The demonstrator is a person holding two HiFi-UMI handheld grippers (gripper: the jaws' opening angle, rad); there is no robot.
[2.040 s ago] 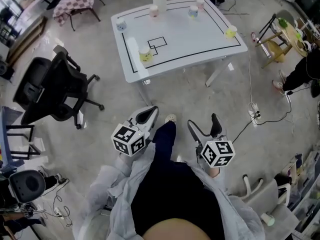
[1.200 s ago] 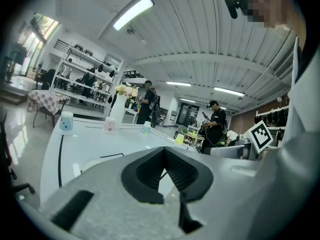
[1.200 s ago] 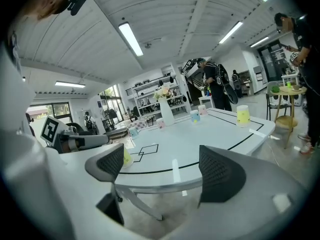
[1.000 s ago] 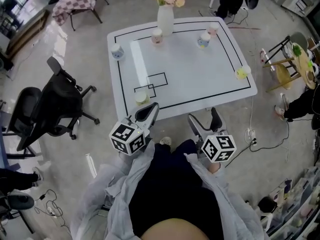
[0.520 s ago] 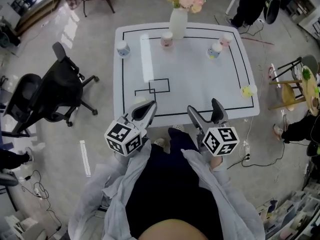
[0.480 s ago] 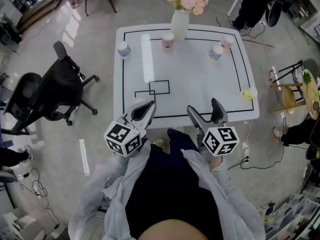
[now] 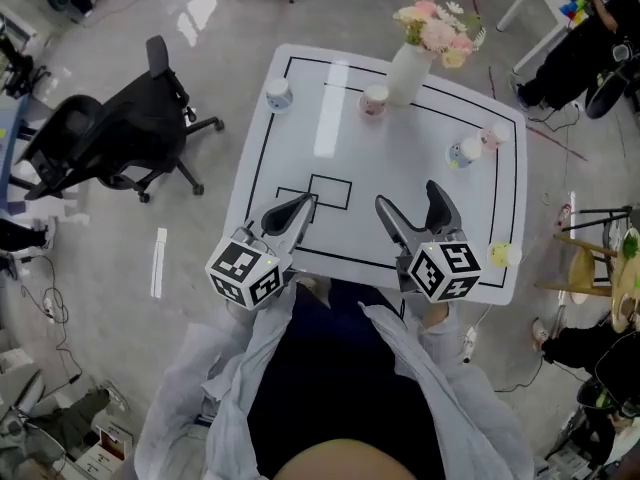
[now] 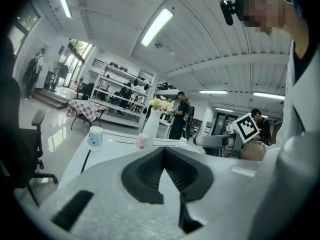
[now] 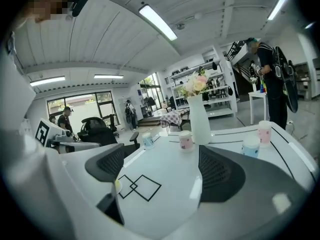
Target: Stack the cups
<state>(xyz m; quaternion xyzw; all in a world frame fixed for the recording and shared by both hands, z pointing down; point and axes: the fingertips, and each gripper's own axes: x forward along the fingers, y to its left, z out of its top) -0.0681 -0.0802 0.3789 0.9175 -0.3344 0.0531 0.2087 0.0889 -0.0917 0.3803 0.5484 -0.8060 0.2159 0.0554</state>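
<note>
A white table [image 7: 400, 183] carries several small cups. In the head view, a blue-patterned cup [image 7: 278, 93] and a pink cup [image 7: 374, 100] stand at the far side. A pale blue cup [image 7: 462, 152] and a pink cup [image 7: 490, 138] stand at the right, and a yellow cup [image 7: 499, 256] sits at the near right corner. My left gripper [image 7: 288, 214] hovers over the near left edge, shut and empty. My right gripper [image 7: 415, 208] is open and empty over the near edge. The right gripper view shows a yellowish cup [image 9: 118, 186] peeking from behind the left jaw.
A white vase of flowers [image 7: 410, 68] stands at the table's far side beside the pink cup. Two squares [image 7: 315, 196] are drawn on the table. A black office chair [image 7: 110, 138] stands left of the table. A stool [image 7: 600, 268] and a person [image 7: 590, 38] are at the right.
The view has closed in on the table. Both grippers, which hung over the floor, now hang over the table's near edge. Their jaws have not changed.
</note>
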